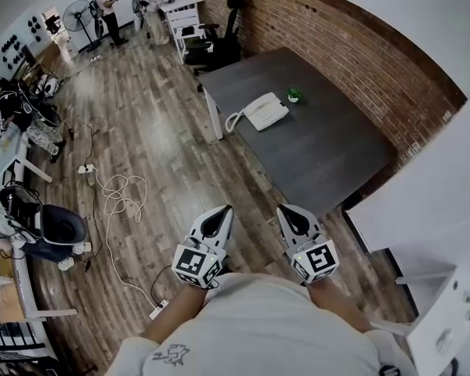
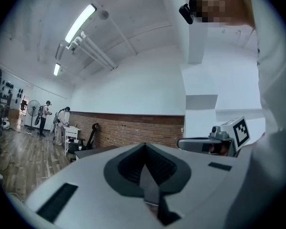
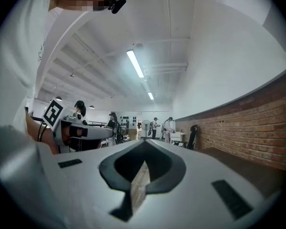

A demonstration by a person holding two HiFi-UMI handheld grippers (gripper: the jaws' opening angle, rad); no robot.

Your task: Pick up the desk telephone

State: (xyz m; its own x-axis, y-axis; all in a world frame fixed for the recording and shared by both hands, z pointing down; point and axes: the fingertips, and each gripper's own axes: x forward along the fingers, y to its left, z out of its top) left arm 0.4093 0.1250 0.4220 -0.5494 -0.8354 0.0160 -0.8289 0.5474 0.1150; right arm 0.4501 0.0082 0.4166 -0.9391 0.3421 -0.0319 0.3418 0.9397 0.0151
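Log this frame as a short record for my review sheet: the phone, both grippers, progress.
desk telephone: white, on the grey desk, near one edge, untouched
nearby: small green object beside it on the desk
left gripper: jaws shut, empty, short of the desk
right gripper: jaws shut, empty, short of the desk
progress: pickup not begun

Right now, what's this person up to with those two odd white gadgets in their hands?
A person is holding a left gripper and a right gripper out level in front of them, both shut and empty. The white desk telephone they are meant to pick up sits further ahead on the grey table, beside a small green object. Neither gripper is near the phone, so the pick-up has not started yet.
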